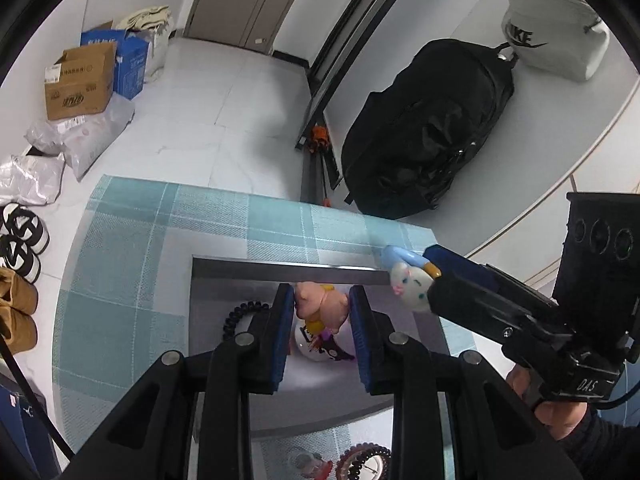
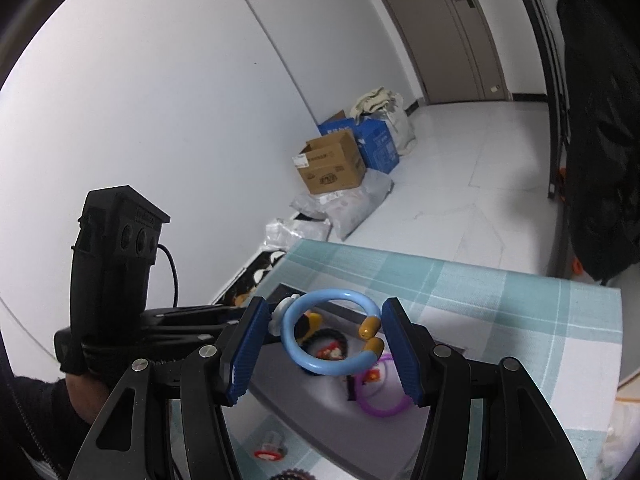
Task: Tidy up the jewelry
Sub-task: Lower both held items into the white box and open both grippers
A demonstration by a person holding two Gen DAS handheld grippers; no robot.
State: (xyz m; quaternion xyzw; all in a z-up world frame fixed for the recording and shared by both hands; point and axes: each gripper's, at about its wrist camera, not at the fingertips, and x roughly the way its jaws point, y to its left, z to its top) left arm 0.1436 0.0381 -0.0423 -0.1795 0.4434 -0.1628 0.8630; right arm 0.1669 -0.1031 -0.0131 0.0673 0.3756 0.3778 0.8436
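Note:
My left gripper (image 1: 322, 304) is shut on a pink figure charm (image 1: 318, 306) and holds it above a grey tray (image 1: 288, 270) on the checked cloth. In the tray lie a black coil band (image 1: 236, 316) and a purple ring (image 2: 380, 396). My right gripper (image 2: 326, 330) is shut on a blue ring bracelet (image 2: 320, 336) with yellow ends and a white bunny charm (image 1: 412, 284). It holds it over the tray's right far corner, as the left wrist view shows (image 1: 436, 270).
On the teal checked cloth (image 1: 132, 240) near the front lie a dark beaded band (image 1: 364, 460) and a small red piece (image 2: 268, 454). A black backpack (image 1: 428, 132) leans at the back right. Cardboard boxes (image 1: 80, 80) and shoes (image 1: 20, 240) are on the floor.

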